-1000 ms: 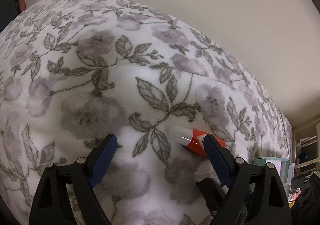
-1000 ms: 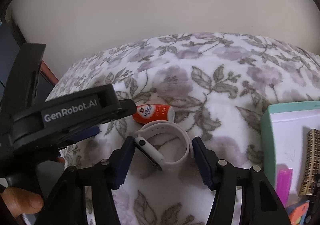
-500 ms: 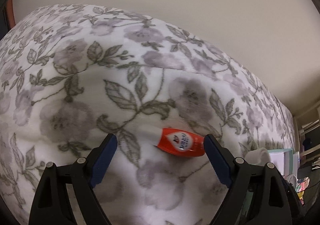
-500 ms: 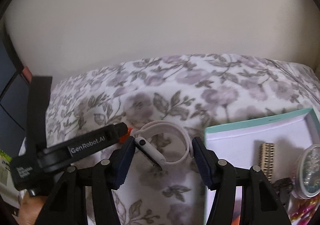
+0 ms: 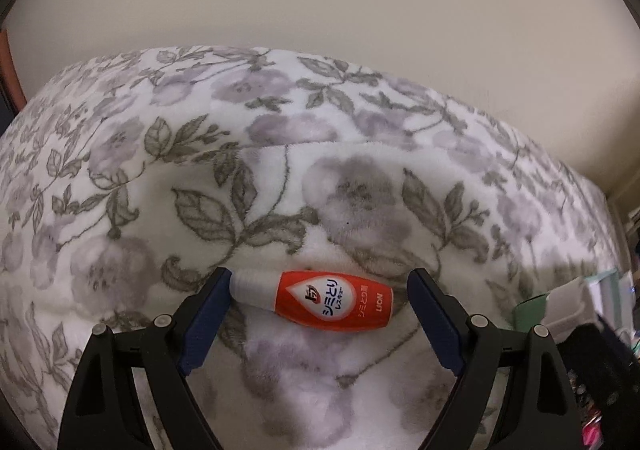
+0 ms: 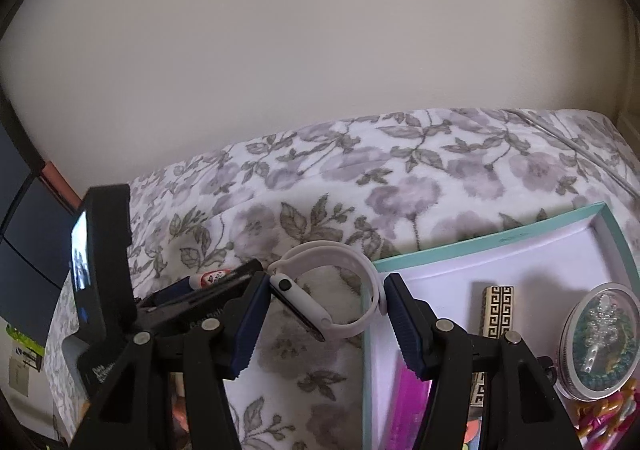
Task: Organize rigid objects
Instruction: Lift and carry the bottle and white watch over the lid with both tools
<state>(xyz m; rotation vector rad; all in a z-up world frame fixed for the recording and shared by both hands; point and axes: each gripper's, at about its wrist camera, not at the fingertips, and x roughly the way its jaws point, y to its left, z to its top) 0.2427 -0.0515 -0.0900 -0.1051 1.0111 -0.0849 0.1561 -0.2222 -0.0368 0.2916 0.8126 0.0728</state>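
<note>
White watch [image 6: 332,298] clamped in right claw [image 6: 324,306] | left claw [image 5: 318,296] agape around orange bottle [image 5: 320,300]

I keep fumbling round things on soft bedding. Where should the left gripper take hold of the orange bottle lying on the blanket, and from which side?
Grip the orange bottle across its wide labelled belly, coming from above. It lies on its side on the floral blanket, lengthwise between the open fingers of the left gripper, so I would probably roll the wrist a quarter turn to close across the width rather than on the tapered white cap end.
</note>
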